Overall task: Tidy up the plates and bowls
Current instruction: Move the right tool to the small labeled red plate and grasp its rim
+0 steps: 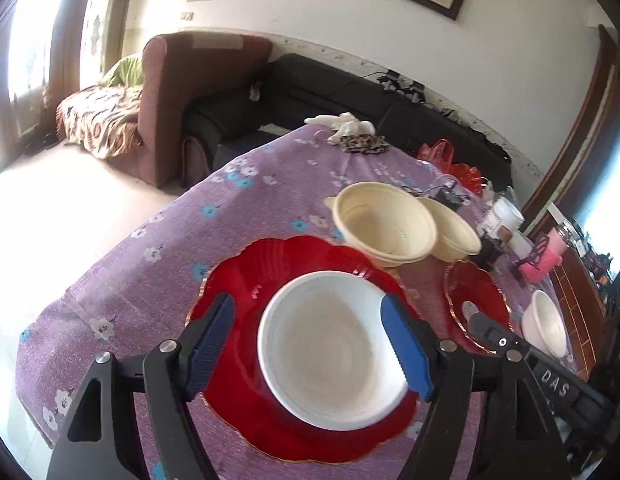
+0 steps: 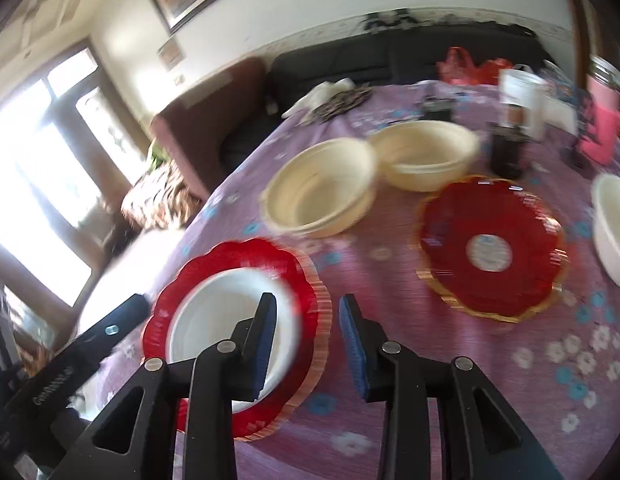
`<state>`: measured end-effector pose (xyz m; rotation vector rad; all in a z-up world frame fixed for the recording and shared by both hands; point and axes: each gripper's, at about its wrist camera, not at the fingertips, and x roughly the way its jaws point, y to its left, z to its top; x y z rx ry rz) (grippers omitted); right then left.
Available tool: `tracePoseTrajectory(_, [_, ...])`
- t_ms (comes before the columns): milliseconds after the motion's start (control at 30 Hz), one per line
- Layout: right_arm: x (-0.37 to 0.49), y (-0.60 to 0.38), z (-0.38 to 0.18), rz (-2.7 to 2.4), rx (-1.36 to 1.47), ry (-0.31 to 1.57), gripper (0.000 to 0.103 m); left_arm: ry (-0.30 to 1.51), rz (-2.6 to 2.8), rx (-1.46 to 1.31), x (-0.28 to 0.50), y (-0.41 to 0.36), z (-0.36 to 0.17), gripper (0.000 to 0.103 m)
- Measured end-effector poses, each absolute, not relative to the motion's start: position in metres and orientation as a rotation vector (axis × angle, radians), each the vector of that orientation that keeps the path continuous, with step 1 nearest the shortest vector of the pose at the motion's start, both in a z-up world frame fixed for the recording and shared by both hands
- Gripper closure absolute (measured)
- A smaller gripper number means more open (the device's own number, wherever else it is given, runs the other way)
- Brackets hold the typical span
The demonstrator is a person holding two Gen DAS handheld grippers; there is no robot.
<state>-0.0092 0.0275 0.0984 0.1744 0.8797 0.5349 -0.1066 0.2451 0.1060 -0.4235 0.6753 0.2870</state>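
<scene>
A living room with a dark sofa (image 1: 310,92) frames the table's purple flowered cloth (image 1: 122,280), soft enough to pucker under a sliding dish. On it, a white bowl (image 1: 330,352) sits inside the near red plate (image 1: 238,280); a second red plate (image 2: 490,248) lies bare beside two cream bowls (image 2: 322,188). Your left gripper (image 1: 310,344) is spread wide around the white bowl, not pressing it; your right gripper (image 2: 308,340) stands apart, empty. The bowl looks light, thin and slippery: take it by the rim.
</scene>
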Motion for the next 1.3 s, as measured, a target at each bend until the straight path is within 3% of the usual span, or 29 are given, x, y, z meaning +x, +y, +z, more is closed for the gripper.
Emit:
tracePoseTrajectory(400, [0.02, -0.111, 0.057, 0.25, 0.356, 0.957, 0.063, 0.713, 0.151, -0.308, -0.099, 0.177, 0.107, 0.023])
tracePoseTrajectory(900, [0.082, -0.094, 0.022, 0.207, 0.426, 1.037, 0.063, 0.751, 0.13, -0.262, -0.103, 0.157, 0.097, 0.023])
tracePoseTrajectory(967, [0.085, -0.094, 0.019, 0.193, 0.44, 1.047, 0.071, 0.76, 0.125, -0.262, -0.103, 0.155, 0.095, 0.023])
tracePoseTrajectory(1000, [0.086, -0.096, 0.017, 0.194, 0.457, 1.054, 0.088, 0.762, 0.123, -0.263, -0.103, 0.154, 0.095, 0.023])
tracePoseTrajectory(1033, [0.086, -0.098, 0.013, 0.216, 0.488, 1.067, 0.092, 0.763, 0.121, -0.263, -0.104, 0.154, 0.094, 0.023])
tracePoseTrajectory(1300, [0.056, -0.121, 0.015, 0.27, 0.533, 1.12, 0.094, 0.773, 0.096, -0.257, -0.106, 0.148, 0.093, 0.023])
